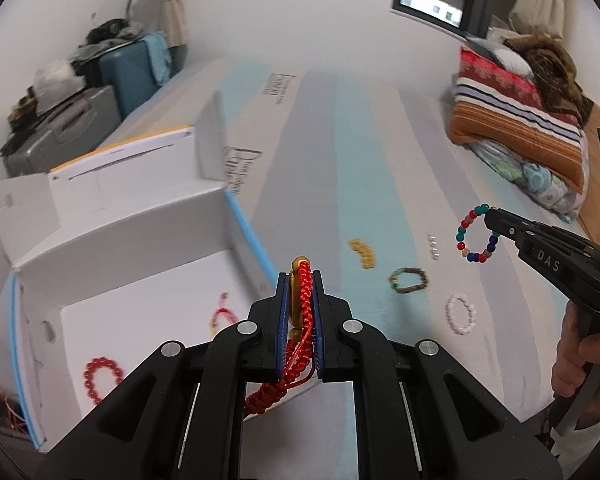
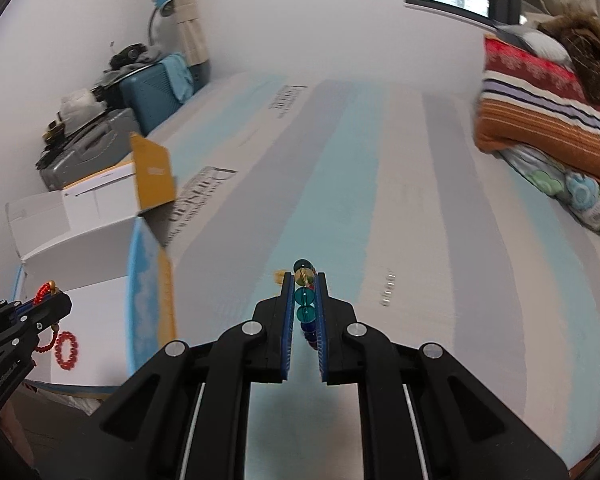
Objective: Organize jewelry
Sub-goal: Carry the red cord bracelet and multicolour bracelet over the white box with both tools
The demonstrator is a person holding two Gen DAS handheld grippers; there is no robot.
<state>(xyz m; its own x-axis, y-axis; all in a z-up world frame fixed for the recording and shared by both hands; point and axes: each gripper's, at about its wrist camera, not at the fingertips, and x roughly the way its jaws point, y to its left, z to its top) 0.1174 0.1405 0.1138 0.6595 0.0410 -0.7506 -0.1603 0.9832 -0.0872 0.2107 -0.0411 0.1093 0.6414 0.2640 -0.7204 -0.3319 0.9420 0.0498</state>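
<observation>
The left hand-held gripper (image 1: 300, 312) squeezes a red woven cord bracelet (image 1: 305, 320). The right hand-held gripper (image 2: 305, 312) squeezes a bracelet of colorful round beads (image 2: 305, 300). Only the left view shows 3 more bracelets on the striped bed (image 1: 340, 152).

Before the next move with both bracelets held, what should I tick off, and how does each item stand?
1. Left tongs shut on the red braided bracelet: ok.
2. Right tongs shut on the multicolored bead bracelet: ok.
3. White box open, floor free beside the red bead bracelet and red cord bracelet: ok.
4. Braided bracelet's loose tail clear of the box wall: cannot tell.
5. Mattress cleared: not ok; yellow bracelet, green-brown bracelet, white bead bracelet and small silver pieces remain.
</observation>
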